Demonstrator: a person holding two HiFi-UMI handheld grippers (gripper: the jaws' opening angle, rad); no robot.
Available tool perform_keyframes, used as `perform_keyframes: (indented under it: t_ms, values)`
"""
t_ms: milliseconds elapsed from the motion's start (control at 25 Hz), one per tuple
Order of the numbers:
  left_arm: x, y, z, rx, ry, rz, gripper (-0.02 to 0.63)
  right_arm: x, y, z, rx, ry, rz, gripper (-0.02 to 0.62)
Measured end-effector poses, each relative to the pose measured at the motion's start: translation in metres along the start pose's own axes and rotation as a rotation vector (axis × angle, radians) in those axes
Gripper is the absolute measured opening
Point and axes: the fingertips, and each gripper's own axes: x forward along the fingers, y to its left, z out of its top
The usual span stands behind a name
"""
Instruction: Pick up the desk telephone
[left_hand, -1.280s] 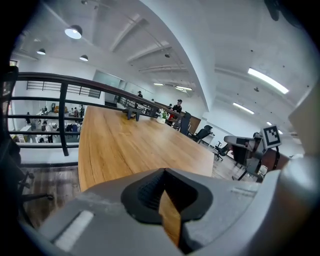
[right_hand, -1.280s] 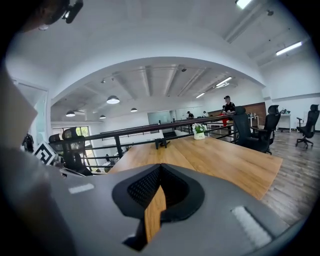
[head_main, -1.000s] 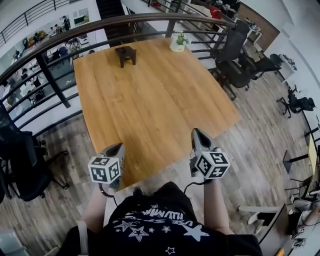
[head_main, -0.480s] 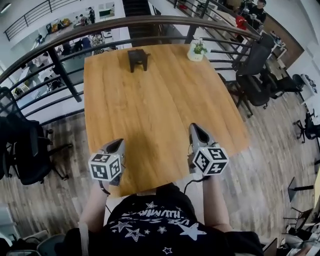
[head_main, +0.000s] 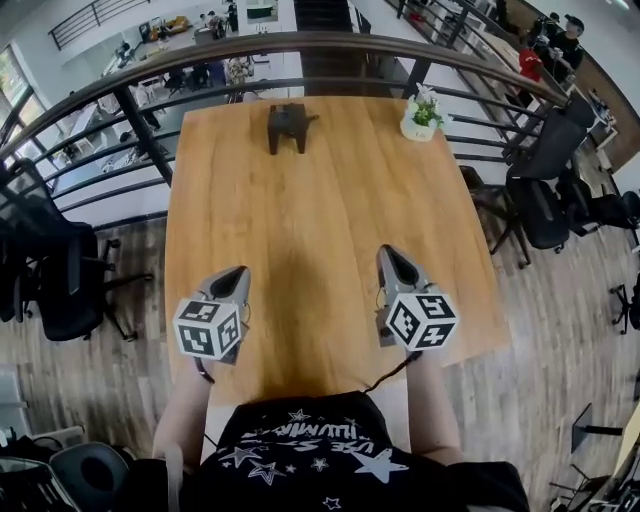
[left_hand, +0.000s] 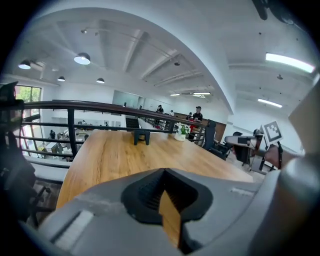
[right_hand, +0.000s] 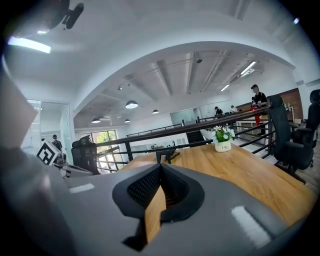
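Note:
The desk telephone (head_main: 288, 125) is a small dark object standing near the far edge of the wooden table (head_main: 320, 200). It also shows far ahead as the dark telephone (left_hand: 141, 136) in the left gripper view and as the telephone (right_hand: 166, 155) in the right gripper view. My left gripper (head_main: 233, 275) hovers over the table's near left part, jaws shut and empty. My right gripper (head_main: 390, 255) is over the near right part, jaws together with nothing between them. Both point toward the far edge, well short of the telephone.
A white pot with a plant (head_main: 421, 118) stands at the table's far right corner. A dark curved railing (head_main: 300, 45) runs behind the table. Black office chairs stand to the left (head_main: 50, 280) and to the right (head_main: 545, 200). People (right_hand: 257, 100) stand far beyond the railing.
Both grippers have come forward from the table's near edge to over its top, staying shut. The table now sits squarer and more centred in the head view.

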Motion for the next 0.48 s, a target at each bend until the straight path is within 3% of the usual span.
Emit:
perform_keyframes:
  t_ms: [480]
  values:
    - [0.046, -0.025, 0.048, -0.036, -0.041, 0.050, 0.002, 0.052, -0.063, 0.033, 0.014, 0.009, 0.072, 0.000]
